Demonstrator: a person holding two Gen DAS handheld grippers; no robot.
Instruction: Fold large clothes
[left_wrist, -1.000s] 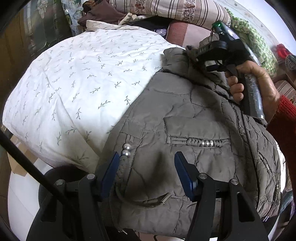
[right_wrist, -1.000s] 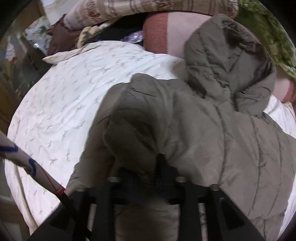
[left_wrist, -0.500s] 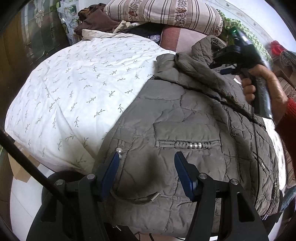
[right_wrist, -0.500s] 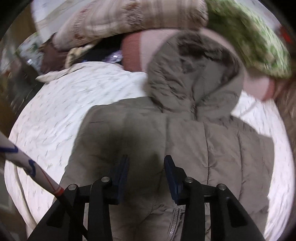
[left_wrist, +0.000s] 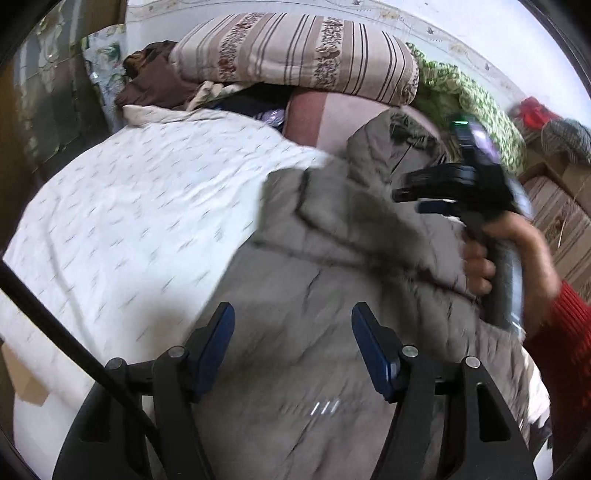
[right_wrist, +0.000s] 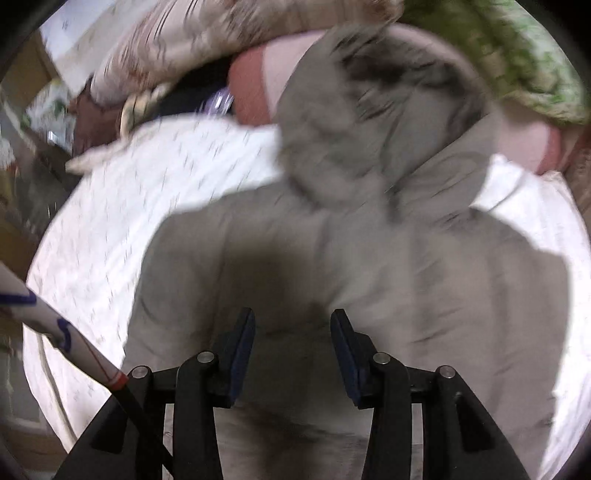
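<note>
Crowding the jacket (left_wrist: 332, 295): striped pillow (left_wrist: 295, 55), green blanket (left_wrist: 476, 107).

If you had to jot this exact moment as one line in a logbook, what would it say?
task: fold jacket | spot: on bedspread | left gripper: open, empty | right gripper: open, empty, above jacket

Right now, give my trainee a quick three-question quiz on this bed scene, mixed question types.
1. True or false: the left tongs grip the jacket.
2. The jacket's hood points toward: A) the striped pillow, B) the camera.
3. Fill in: the sleeve by the right tongs is ____.

Key: 1 false, both tongs stand open with nothing pinched; 2 A; 3 red.
</note>
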